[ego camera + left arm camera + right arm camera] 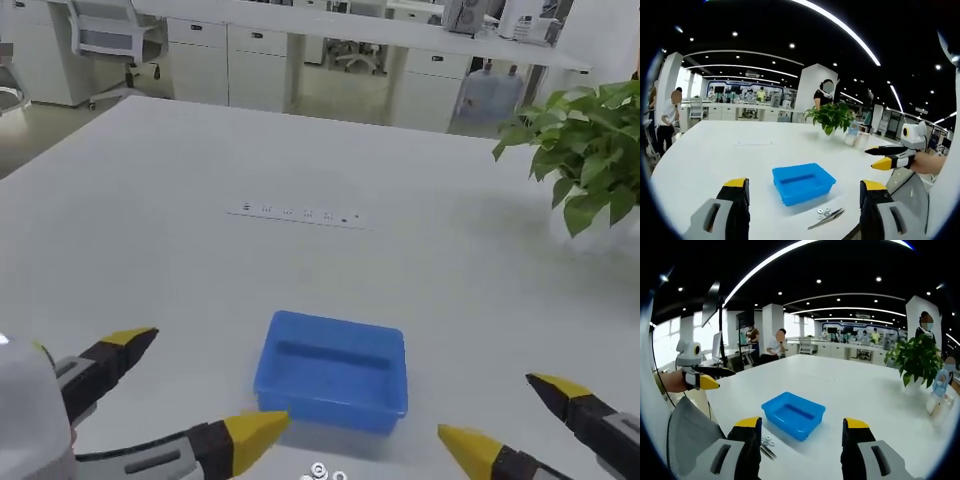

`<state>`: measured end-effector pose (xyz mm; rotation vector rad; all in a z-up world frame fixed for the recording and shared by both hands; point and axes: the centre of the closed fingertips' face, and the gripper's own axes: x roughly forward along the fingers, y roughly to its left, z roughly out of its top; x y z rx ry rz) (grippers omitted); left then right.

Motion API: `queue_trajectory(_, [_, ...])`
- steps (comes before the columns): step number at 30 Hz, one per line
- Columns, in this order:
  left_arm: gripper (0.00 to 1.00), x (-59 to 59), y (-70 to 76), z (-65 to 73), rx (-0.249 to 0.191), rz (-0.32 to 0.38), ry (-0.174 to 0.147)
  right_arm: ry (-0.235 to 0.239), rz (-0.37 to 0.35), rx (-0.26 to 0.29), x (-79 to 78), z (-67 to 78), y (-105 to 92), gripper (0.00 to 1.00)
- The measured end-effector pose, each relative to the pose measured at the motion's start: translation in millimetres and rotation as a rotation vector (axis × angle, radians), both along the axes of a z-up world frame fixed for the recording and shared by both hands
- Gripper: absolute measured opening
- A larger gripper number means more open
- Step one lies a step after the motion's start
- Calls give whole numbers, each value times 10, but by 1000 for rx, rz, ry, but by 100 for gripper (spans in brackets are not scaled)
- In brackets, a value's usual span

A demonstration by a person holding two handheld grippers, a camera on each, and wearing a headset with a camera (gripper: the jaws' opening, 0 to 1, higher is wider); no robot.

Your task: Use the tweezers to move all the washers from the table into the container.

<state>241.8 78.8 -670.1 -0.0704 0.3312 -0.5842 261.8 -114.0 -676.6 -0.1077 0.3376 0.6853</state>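
Washers (325, 470) on white table (200, 250) at bottom centre of head view, just below blue container (330, 398), tweezers (826, 218) lying beside them, left gripper (221, 375) lower left, right gripper (484, 404) lower right, both jaws wide apart, holding nothing

A wide white worktop (180, 190), with a socket strip (300, 214) set into it and a leafy potted plant (590, 150) near one edge, stands in an open-plan office of white cabinets (200, 65), a grey chair (105, 30), a white column (812, 90) and a dark ceiling with long curved light strips (840, 26).
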Motion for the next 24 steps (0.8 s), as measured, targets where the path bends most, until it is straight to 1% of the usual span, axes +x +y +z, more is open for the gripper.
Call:
queue_trajectory(1, [91,-12,-16,-49,25,-14,8,3,4,-5,-12,-21,5,62])
queue_trajectory(2, [89,-39,-54,-126,48,-41,31,10,10,-10,-25,-50,15,62])
queue_trajectory(3, [86,-66,-99,-176,55,-71,50,17,14,-13,-36,-73,23,61])
queue_trajectory(4, [83,-101,-141,-263,77,-105,82,32,23,-15,-53,-108,39,60])
queue_trajectory(6, [74,-126,-163,-386,131,-150,110,55,44,-16,-87,-154,76,56])
queue_trajectory(7, [71,-136,-183,-453,170,-185,116,83,53,-19,-108,-204,93,54])
queue_trajectory(8, [65,-142,-186,-500,200,-206,123,96,57,-24,-113,-237,98,53])
queue_trajectory(9, [58,-152,-204,-559,247,-255,120,111,61,-30,-123,-271,109,52])
queue_trajectory(10, [51,-168,-221,-597,271,-288,128,114,65,-33,-126,-283,114,50])
queue_trajectory(11, [42,-160,-222,-653,294,-305,147,118,70,-38,-135,-300,111,48])
queue_trajectory(13, [35,-156,-270,-698,293,-344,168,121,71,-43,-143,-309,104,42])
queue_trajectory(14, [33,-150,-294,-738,304,-372,181,125,75,-41,-148,-312,104,41])
queue_trajectory(15, [31,-153,-312,-777,324,-399,186,127,74,-39,-152,-310,102,39])
queue_trajectory(16, [29,-170,-342,-840,366,-456,189,129,72,-36,-153,-309,98,38])
queue_trajectory(17, [26,-183,-355,-892,399,-493,191,131,73,-34,-161,-309,98,38])
queue_trajectory(18, [22,-197,-359,-977,449,-535,204,136,74,-33,-168,-314,93,37])
queue_trajectory(19, [18,-204,-365,-1023,477,-561,209,140,73,-33,-174,-319,86,35])
queue_trajectory(20, [13,-211,-386,-1059,488,-584,215,142,73,-33,-180,-323,81,34])
queue_trajectory(21, [11,-221,-422,-1100,484,-604,235,147,77,-32,-197,-326,79,33])
queue_trajectory(22, [8,-228,-446,-1119,481,-620,244,151,81,-30,-209,-330,79,30])
queue_trajectory(23, [6,-228,-464,-1143,484,-632,251,154,85,-31,-222,-334,79,27])
queue_trajectory(24, [6,-229,-474,-1176,494,-649,259,156,92,-35,-242,-341,79,25])
